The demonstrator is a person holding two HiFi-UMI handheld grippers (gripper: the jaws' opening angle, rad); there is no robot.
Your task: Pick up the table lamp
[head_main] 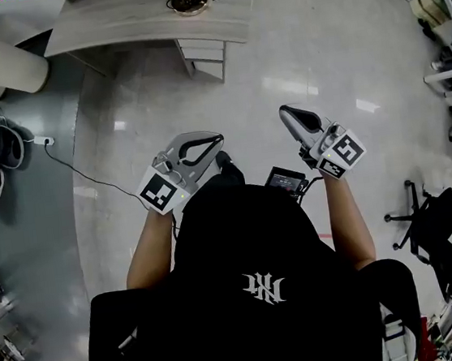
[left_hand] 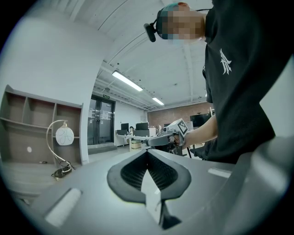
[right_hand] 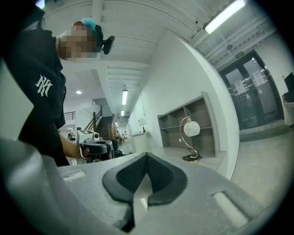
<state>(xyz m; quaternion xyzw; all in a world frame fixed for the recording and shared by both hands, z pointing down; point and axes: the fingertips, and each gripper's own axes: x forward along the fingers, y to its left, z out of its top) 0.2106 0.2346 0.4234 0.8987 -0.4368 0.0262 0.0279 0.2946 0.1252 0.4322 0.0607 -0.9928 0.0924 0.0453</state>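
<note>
The table lamp (head_main: 190, 0), a curved metal stem with a white globe shade, stands on a pale desk (head_main: 108, 22) at the far end of the floor. The left gripper view has the lamp (left_hand: 63, 136) at its left, in front of a shelf unit, and the right gripper view has the lamp (right_hand: 191, 130) at its right. My left gripper (head_main: 218, 140) and right gripper (head_main: 284, 112) are held out level in front of the person, well short of the desk. Both are shut with nothing between the jaws.
Shiny floor lies between me and the desk, which has drawers (head_main: 204, 58) under it. A power strip with a cable (head_main: 44, 141) lies on the floor at the left. Office chairs (head_main: 432, 220) stand at the right. An open shelf unit (right_hand: 183, 120) backs the desk.
</note>
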